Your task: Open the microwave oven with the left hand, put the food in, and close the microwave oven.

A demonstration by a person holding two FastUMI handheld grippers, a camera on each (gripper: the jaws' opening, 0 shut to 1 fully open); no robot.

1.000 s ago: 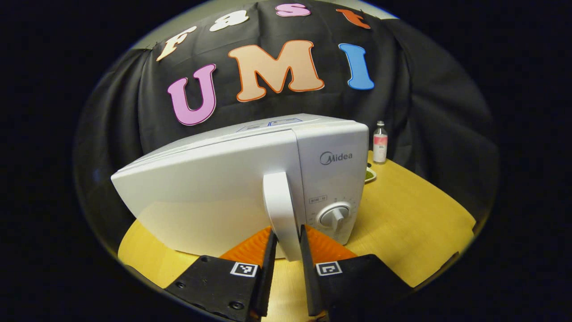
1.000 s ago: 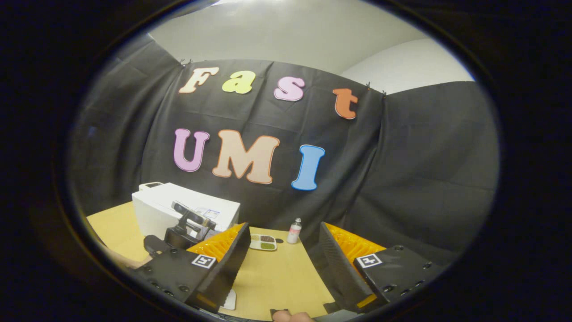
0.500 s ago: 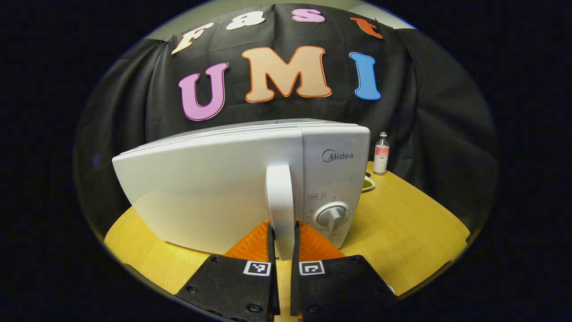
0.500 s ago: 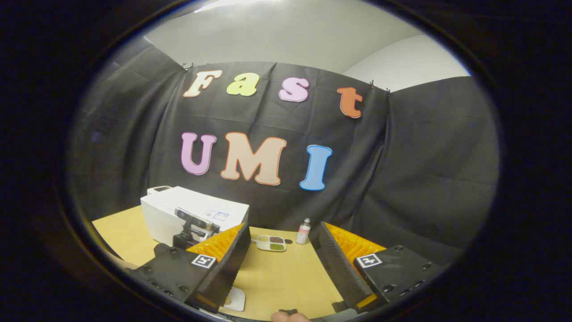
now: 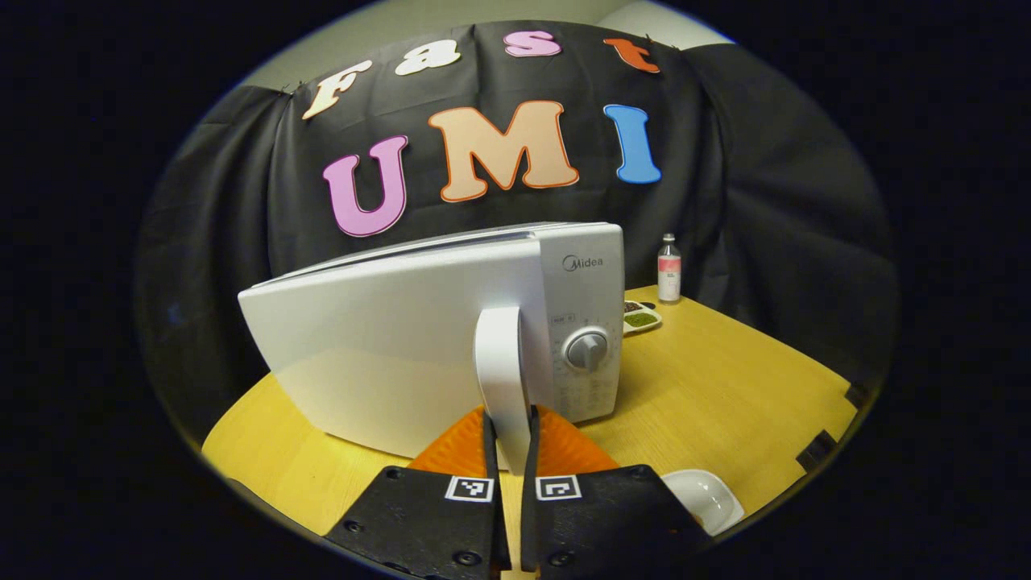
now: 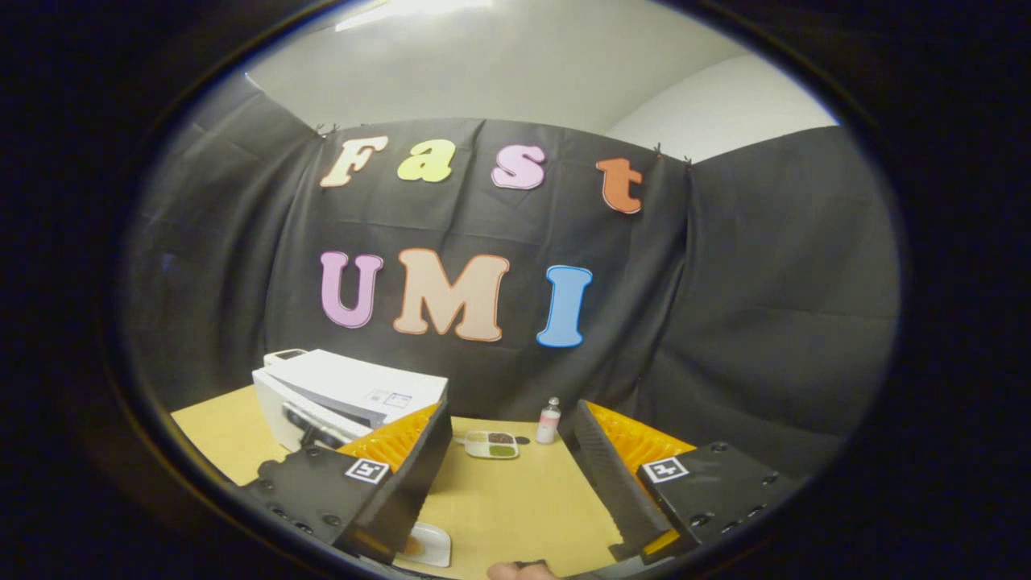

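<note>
My left gripper (image 5: pixel 509 435) pinches the microwave door handle (image 5: pixel 501 366); my right gripper (image 6: pixel 506 463) hangs wide open.

In the left gripper view, the white microwave oven (image 5: pixel 419 338) hides most of the divided food tray (image 5: pixel 642 316) behind its right corner. The shallow white bowl (image 5: pixel 709 498) is cut off at the lower edge. The small clear bottle's (image 5: pixel 668 270) label is perhaps pink, too small to tell.

In the right gripper view, the left hand-held gripper's finger (image 6: pixel 403 475) hides part of a white dish (image 6: pixel 427 546).
</note>
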